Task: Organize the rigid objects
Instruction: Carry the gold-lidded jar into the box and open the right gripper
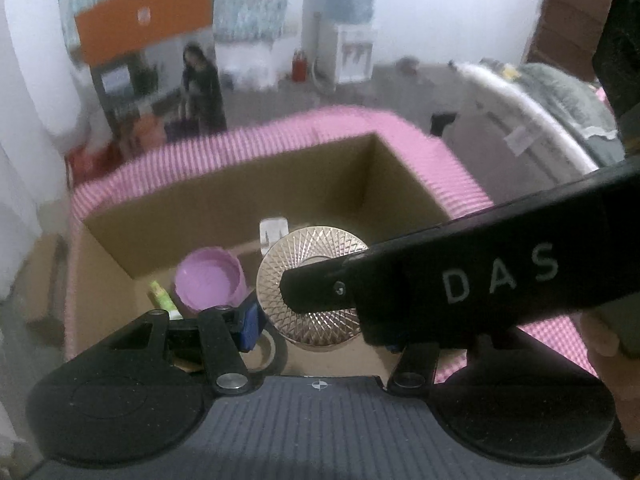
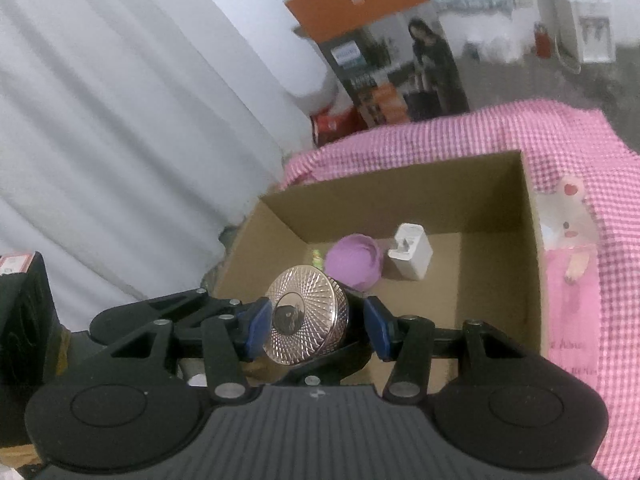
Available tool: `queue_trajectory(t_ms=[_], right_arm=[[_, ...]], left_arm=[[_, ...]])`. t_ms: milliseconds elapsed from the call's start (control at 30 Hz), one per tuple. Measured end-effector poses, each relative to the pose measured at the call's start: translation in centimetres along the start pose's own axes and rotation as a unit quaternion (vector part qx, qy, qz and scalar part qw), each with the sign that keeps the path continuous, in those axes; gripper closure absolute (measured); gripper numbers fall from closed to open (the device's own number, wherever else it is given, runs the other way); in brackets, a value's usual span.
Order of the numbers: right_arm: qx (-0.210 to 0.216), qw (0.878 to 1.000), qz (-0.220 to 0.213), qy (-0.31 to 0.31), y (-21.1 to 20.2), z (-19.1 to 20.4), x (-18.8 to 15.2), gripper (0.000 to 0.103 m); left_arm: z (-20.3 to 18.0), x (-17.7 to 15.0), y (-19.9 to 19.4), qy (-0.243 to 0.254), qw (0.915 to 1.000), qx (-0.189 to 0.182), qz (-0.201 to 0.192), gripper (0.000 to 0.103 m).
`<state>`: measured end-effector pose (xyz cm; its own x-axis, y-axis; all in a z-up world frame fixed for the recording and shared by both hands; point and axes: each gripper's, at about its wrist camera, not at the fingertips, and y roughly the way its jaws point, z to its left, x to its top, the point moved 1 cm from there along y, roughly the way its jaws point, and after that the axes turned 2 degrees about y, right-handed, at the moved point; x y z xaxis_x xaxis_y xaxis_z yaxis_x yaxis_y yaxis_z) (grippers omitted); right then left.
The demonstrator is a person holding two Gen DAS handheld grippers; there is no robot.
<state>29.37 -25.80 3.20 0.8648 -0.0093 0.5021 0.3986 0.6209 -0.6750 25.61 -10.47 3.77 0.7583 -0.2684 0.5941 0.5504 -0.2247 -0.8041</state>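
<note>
Right tool point(image 2: 316, 328): its blue pads point(image 2: 256, 330) sit either side of a round gold compact point(image 2: 306, 320) with a faceted lid; the left pad touches the compact's rim, while a small gap shows at the right pad, so a firm grip cannot be told.
Right tool, seen from the left wrist: a black finger marked "DAS" point(image 1: 460, 280) crosses in front of the compact point(image 1: 312, 288).
Left tool point(image 1: 320, 328): one blue pad point(image 1: 250, 326) shows just beside the compact's left edge; the other pad is hidden behind the right tool's finger, so its opening cannot be told.
Gold compact: tilted on edge, over the near part of the cardboard box point(image 2: 532, 264).
Cardboard box: open-topped, standing on a pink checked cloth point(image 2: 580, 152).
Inside the box: a purple cup point(image 2: 354, 260) lying on its side, a white charger plug point(image 2: 410, 256) just to its right, and a small green item point(image 2: 317, 257) to its left, too blurred to name.
Beside the box: a pink card with a cartoon bunny point(image 2: 570, 216) lying on the cloth against the right wall.
Backdrop: a white curtain point(image 2: 120, 120) on the left and an orange-topped product carton point(image 2: 372, 40) behind the bench.
</note>
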Motion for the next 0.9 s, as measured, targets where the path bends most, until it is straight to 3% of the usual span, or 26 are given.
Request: queue_trajectory(t_ms=[300,633,900], right_arm=[[-0.019,0.996,0.087,0.008,5.9,-3.2,2.7,0.048],[-0.026,0.988,0.152,0.028,9.6,-6.1,3.4,0.048],[-0.040,0.987,0.152,0.017,10.6,-6.3,3.5,0.048]], left_arm=[[2.3,1.2,6.2,-0.054,0.9939,-0.022,0.093,0.048],[2.7,1.5,10.0,-0.078,0.9831,-0.030,0.163,0.048],[2.9,1.3,10.4,-0.093,0.9787,-0.041,0.178,0.041]])
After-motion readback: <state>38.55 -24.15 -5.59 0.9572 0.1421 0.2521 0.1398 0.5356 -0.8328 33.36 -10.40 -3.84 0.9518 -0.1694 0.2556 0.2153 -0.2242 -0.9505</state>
